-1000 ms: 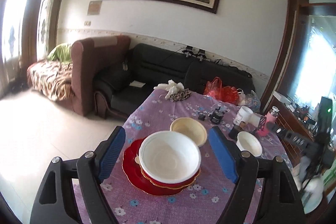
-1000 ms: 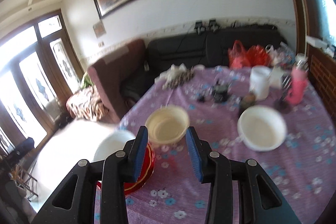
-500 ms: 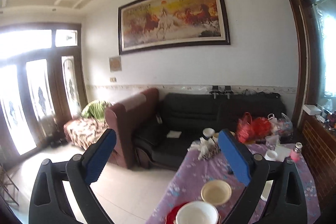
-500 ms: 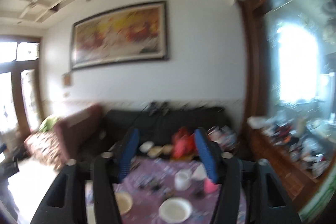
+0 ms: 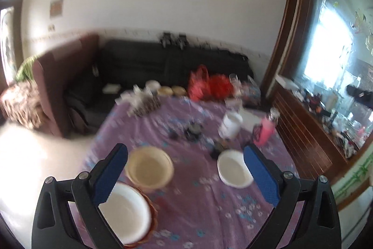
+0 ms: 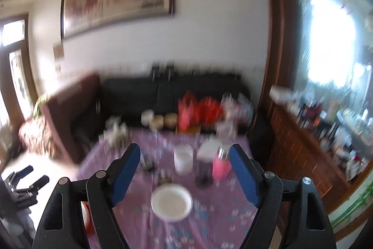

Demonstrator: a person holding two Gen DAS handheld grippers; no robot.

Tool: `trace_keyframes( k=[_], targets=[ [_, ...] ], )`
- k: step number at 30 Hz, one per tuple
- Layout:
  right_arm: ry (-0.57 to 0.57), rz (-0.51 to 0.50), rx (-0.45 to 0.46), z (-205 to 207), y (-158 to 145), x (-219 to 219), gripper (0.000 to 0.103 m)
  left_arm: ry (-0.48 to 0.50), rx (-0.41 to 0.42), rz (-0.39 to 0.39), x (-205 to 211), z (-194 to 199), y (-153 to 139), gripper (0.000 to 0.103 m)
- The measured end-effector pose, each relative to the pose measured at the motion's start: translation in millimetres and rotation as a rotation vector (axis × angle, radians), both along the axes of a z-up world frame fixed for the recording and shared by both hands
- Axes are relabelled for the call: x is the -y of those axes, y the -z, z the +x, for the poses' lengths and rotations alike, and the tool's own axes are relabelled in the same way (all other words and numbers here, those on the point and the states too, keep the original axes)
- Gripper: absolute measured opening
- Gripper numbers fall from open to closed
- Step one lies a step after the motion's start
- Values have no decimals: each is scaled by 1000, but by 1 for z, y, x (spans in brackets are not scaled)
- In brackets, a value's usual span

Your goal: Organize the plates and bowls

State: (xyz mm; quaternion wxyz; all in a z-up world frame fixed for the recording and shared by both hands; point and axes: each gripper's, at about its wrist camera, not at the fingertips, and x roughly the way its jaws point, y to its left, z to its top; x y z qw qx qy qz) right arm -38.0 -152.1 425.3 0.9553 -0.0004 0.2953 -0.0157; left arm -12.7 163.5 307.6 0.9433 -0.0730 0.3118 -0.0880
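Nearest the left gripper (image 5: 185,175), below and to the left of its spread, empty jaws, a white bowl (image 5: 124,212) sits nested on a stack of red plates (image 5: 152,211), so that part of the sorting looks done. Just ahead of the left finger, and touching the stack's far side as far as the blur allows, stands a cream bowl (image 5: 150,168) on its own. Beside the right finger lies a small white bowl (image 5: 234,169), apart from the others, on the purple flowered tablecloth (image 5: 200,202).

The right gripper (image 6: 185,173) hangs above the same table; its jaws are opening with nothing between them, and the small white bowl shows low in the gap, further down the cloth. A sliver of the red stack peeks out behind its left finger.

Judging by this, two loose bowls are left to gather, and neither gripper holds anything yet.

Further off stand a white jar (image 5: 230,124), a pink bottle (image 5: 264,132) and small dark clutter, then red bags (image 5: 209,85) at the far edge, with a black sofa (image 5: 163,62) beyond
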Motion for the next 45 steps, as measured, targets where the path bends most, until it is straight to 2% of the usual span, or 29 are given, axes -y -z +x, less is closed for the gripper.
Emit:
trace_keyframes(
  k=[3,6,8,11,15,18,26,31,33,34,35,36,38,41,45],
  targets=[
    [-7,17,-151,36,91,11,82,51,-111,-31,21,21,65,100],
    [-26,76,-271,61,171,19,82,78,-205,-68,39,37,112,100],
    [-29,107,-316,73,210,25,81,82,-266,-92,54,52,143,99],
    [-21,201,-360,90,262,39,78,95,-333,-112,72,75,174,99],
    [-6,261,-391,113,303,45,63,110,-378,-117,97,100,199,99],
    [14,285,-403,126,323,48,58,115,-394,-129,112,119,213,99],
    [39,346,-429,156,362,55,58,110,-479,-154,140,167,257,97],
    [29,384,-452,168,377,54,41,122,-510,-152,153,177,271,91],
    [20,394,-464,170,382,51,29,132,-522,-157,157,179,276,81],
    [19,394,-464,170,384,49,28,141,-529,-157,159,179,278,77],
    [18,391,-459,169,384,48,27,154,-540,-156,162,179,279,68],
    [14,386,-455,168,383,47,19,162,-549,-156,164,178,282,58],
    [0,375,-440,164,379,43,15,183,-561,-153,167,176,284,47],
    [-26,362,-419,156,368,35,14,197,-555,-157,170,168,280,42],
    [-48,314,-365,140,346,21,14,177,-486,-144,165,149,258,42]
  ],
)
